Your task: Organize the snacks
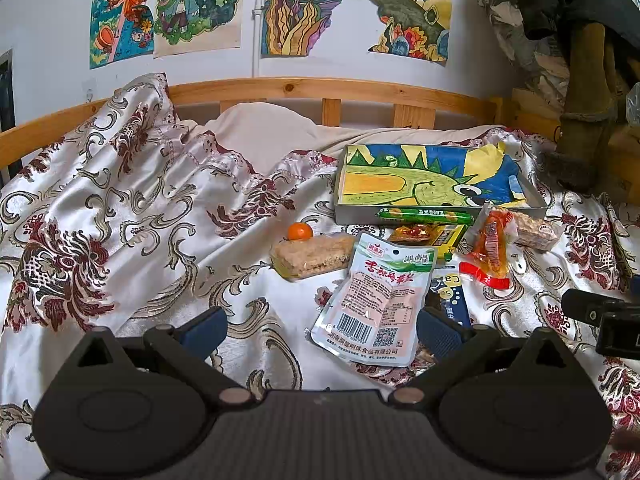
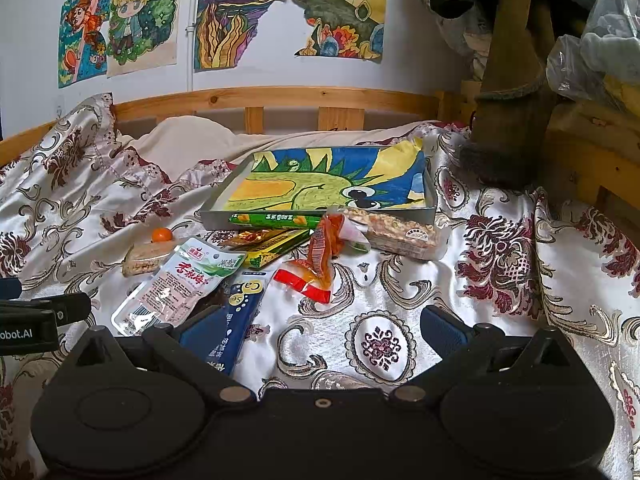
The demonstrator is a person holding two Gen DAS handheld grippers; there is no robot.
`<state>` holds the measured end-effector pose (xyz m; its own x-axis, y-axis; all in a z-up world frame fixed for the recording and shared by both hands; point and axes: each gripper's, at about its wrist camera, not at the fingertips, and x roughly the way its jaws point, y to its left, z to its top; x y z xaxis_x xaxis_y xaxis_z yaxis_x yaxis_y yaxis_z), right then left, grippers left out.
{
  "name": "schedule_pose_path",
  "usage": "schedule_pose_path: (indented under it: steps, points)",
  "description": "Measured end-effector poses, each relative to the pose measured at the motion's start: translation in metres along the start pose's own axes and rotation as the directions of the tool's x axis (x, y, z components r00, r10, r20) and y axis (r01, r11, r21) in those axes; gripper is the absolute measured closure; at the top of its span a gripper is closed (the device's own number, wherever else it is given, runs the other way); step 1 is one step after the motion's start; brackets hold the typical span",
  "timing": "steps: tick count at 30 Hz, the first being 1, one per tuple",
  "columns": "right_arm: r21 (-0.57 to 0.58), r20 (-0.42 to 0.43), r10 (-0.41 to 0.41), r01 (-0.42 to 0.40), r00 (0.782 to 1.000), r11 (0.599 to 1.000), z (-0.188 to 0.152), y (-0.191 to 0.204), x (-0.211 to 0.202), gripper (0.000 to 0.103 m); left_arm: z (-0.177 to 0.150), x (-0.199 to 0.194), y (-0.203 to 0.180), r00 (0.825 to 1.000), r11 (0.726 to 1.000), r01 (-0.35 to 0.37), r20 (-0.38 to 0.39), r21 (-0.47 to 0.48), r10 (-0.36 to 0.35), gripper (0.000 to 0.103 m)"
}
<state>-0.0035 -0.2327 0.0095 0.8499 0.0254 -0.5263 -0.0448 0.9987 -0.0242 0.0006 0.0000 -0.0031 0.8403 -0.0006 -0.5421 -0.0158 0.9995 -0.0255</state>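
Snacks lie scattered on a patterned bedspread in front of a shallow grey tray [image 1: 440, 213] [image 2: 320, 216] lined with a dinosaur drawing. Among them are a white-and-green pouch [image 1: 376, 300] [image 2: 180, 280], a rice-cake bar [image 1: 312, 254] [image 2: 146, 262], a small orange [image 1: 300, 232] [image 2: 161, 234], a green sausage stick [image 1: 424, 214] [image 2: 276, 221], an orange-red packet [image 1: 492, 248] [image 2: 320, 248], a second rice-cake bar [image 1: 534, 230] [image 2: 400, 232] and a dark blue sachet [image 2: 240, 312]. My left gripper [image 1: 322, 332] stands open just before the pouch. My right gripper [image 2: 320, 330] is open over bare bedspread, its left finger beside the blue sachet.
A wooden bed rail [image 1: 320, 92] runs along the wall behind, with drawings taped above. A brown post with hanging clothes [image 2: 516, 80] and plastic bags [image 2: 592, 48] stand at the right. Rumpled bedspread [image 1: 120, 200] spreads out to the left.
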Motion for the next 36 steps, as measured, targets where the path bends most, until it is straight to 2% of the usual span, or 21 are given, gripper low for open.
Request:
schedule_pose_path:
  steps: [26,36]
  points:
    - [0.002,-0.007,-0.002,0.002,1.0,1.0,-0.002,0.0,0.001,0.001,-0.002,0.003,0.003,1.0,1.0,0.001,-0.018,-0.006,-0.001,0.0]
    - [0.024,-0.047,-0.017,0.019,0.999,1.0,-0.001,-0.002,0.011,0.001,-0.003,0.011,0.005,0.999,1.0,0.011,-0.047,-0.012,-0.011,0.0]
